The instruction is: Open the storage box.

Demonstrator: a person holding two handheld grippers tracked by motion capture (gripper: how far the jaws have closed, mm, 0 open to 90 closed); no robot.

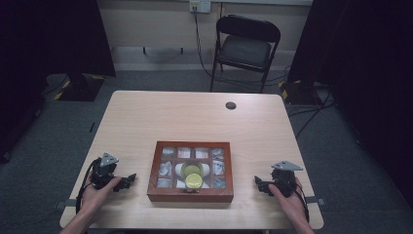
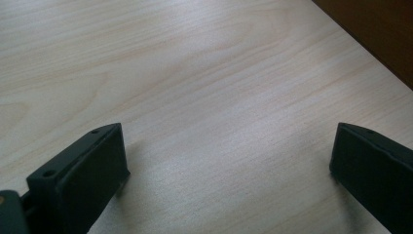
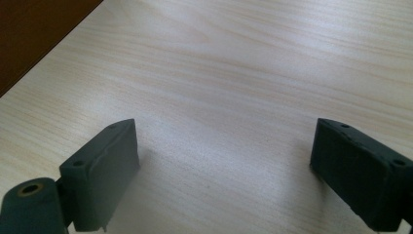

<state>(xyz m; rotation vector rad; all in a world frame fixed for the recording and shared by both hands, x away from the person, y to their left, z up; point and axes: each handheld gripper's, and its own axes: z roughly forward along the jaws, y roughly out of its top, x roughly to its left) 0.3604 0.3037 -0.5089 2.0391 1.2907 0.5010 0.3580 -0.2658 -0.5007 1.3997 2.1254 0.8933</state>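
Note:
A brown wooden box (image 1: 190,194) with a glass lid divided into panes sits near the table's front edge, in the middle. Under the glass lie white packets and a yellow-green round thing (image 1: 193,181). My left gripper (image 1: 127,181) rests on the table to the left of the box, pointing at it, jaws wide apart with bare wood between them (image 2: 229,146). My right gripper (image 1: 259,185) rests to the right of the box, also pointing at it, open with nothing between its jaws (image 3: 224,146). The box's dark side (image 2: 375,29) shows at the top right of the left gripper view.
The light wooden table (image 1: 195,117) has a round dark cable hole (image 1: 231,105) at its far side. A black folding chair (image 1: 246,48) stands beyond the table. Dark curtains hang at both sides, and cables run over the grey floor.

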